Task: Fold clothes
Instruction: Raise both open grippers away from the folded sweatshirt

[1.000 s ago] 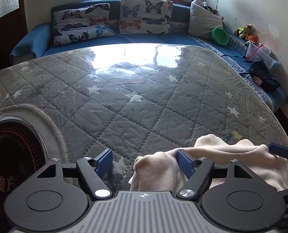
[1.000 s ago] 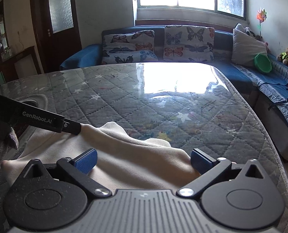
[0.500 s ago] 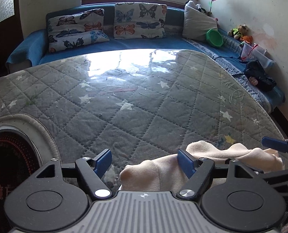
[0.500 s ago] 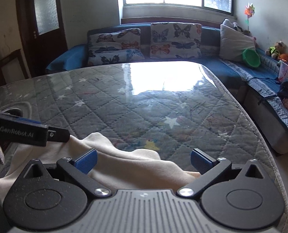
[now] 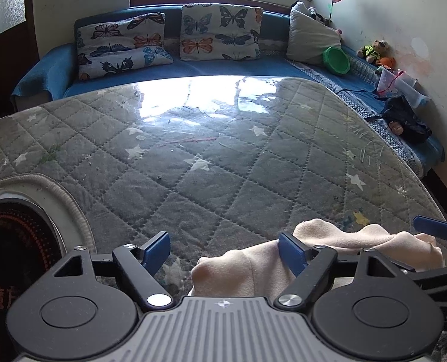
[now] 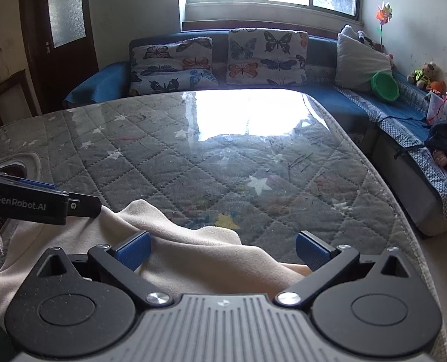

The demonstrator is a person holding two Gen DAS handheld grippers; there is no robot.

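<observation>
Left wrist view: left gripper point(image 5: 223, 253), fingers spread wide, nothing clamped; cream garment point(image 5: 253, 271) bunched at the near edge of the quilted table cover point(image 5: 223, 166), one fold lying between the fingers. Risk (judged): closing here would catch a lump, not an edge, skewing any fold.

Right wrist view: right gripper point(image 6: 221, 249), fingers likewise wide, hovering over the garment's near folds. Risk: cloth so near the table's edge could slide off if tugged toward the person.
</observation>
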